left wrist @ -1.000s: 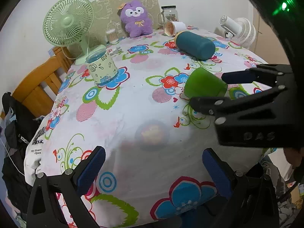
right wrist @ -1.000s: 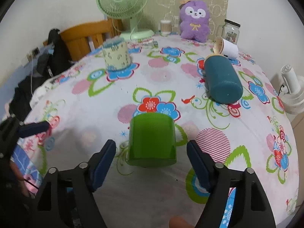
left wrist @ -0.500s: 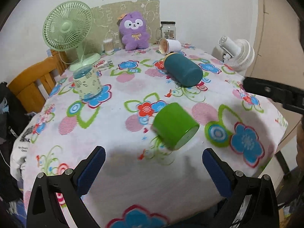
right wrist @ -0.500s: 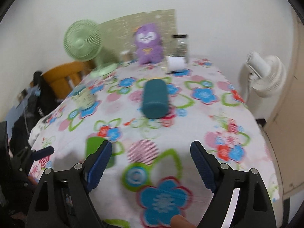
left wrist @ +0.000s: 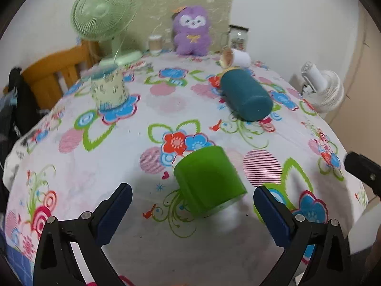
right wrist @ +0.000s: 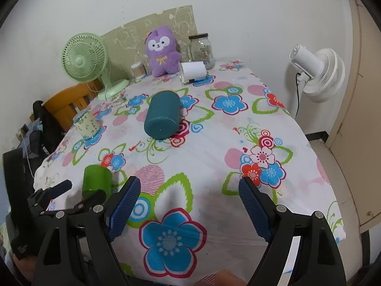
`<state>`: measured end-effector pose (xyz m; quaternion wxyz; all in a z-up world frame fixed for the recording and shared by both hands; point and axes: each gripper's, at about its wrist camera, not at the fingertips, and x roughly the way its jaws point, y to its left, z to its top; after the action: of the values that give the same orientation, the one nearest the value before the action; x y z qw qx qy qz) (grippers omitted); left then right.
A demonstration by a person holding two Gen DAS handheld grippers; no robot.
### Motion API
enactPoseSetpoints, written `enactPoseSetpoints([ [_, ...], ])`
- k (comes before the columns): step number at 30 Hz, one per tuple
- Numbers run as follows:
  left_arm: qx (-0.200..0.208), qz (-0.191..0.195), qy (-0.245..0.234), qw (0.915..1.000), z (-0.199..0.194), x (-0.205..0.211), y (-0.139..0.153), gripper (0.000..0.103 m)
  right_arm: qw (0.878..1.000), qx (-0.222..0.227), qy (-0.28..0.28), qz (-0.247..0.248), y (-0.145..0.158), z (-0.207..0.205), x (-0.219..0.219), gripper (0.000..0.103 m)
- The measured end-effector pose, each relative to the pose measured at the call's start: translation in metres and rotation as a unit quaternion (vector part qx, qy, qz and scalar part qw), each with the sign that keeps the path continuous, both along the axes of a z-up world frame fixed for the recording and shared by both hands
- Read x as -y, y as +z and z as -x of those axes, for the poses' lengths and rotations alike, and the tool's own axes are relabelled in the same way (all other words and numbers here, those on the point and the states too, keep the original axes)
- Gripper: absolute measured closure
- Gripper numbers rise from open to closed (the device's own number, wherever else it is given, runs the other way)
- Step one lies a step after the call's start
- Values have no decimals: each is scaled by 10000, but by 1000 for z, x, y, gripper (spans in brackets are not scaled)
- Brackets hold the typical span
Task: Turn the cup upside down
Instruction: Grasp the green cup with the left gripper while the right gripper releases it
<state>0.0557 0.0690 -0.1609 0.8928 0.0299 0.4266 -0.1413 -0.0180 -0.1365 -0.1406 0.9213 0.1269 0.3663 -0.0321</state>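
A green cup point(left wrist: 209, 180) lies on its side on the floral tablecloth point(left wrist: 166, 104), its flat base toward me. My left gripper point(left wrist: 190, 205) is open and empty, with the cup just ahead between its blue-padded fingers. The cup also shows in the right wrist view point(right wrist: 96, 180), with the left gripper point(right wrist: 78, 190) around its near end. My right gripper point(right wrist: 189, 197) is open and empty, off to the right of the cup above bare cloth.
A teal cup point(left wrist: 245, 96) and a white paper cup point(left wrist: 234, 57) lie on their sides farther back. A patterned cup point(left wrist: 108, 89) stands at the left. A green fan point(left wrist: 104, 12), purple plush point(left wrist: 191, 31), glass jar point(right wrist: 201, 48) and white fan point(right wrist: 316, 74) ring the table.
My right gripper has let the green cup go and drawn back to the right. My left gripper has swung in behind the cup, which now lies between its open fingers.
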Motion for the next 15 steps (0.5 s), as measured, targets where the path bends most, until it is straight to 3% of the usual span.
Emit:
enactPoseSetpoints([
  [6, -63, -48, 27, 10000, -4, 2, -8, 6, 10000, -38, 3, -74, -4, -3, 4, 17],
  [8, -87, 32, -92, 9999, -4, 3, -9, 22, 10000, -50, 25, -70, -5, -4, 3, 17],
  [10, -147, 50, -144, 9998, -5, 4, -10, 29, 9999, -63, 51, -77, -6, -5, 2, 17],
  [15, -46, 17, -136, 9999, -3, -1, -3, 40, 9999, -59, 103, -110, -8, -7, -3, 17],
])
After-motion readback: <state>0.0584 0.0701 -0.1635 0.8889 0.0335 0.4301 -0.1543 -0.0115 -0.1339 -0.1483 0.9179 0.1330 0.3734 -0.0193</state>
